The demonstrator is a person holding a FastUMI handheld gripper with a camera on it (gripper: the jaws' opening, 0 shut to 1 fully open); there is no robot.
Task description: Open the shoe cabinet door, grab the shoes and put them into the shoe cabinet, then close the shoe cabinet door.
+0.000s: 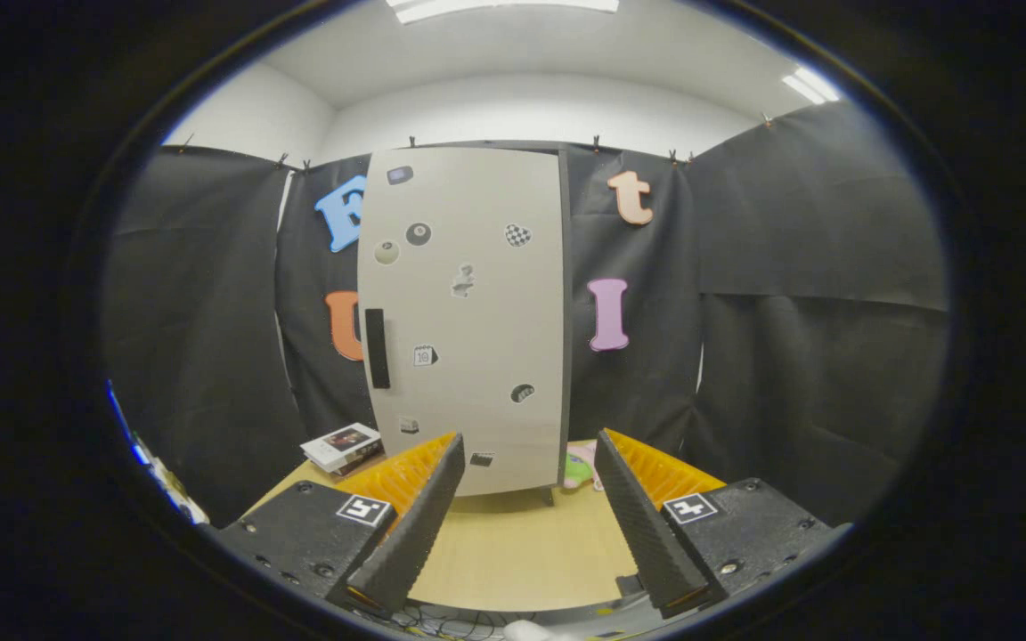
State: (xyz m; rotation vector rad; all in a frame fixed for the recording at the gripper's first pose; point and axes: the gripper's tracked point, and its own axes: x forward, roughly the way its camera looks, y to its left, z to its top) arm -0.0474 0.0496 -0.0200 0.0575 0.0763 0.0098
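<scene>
gripper view | hand-held gripper [529, 463] spread, empty | flat shoe cabinet door [468, 320] closed, stickered | wooden table [522, 552]

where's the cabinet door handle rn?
In the gripper view, the handle is a dark vertical bar on the left edge of the shut cabinet door, above the book stack, well beyond the open gripper.

A wooden table [513, 552] runs toward the far black cloth wall [798, 294]. On its far left sits a small stack of books [344, 447]. Far right on the table lies a pink and green soft toy [579, 466]. Ceiling lights [500, 7] glow overhead.
</scene>
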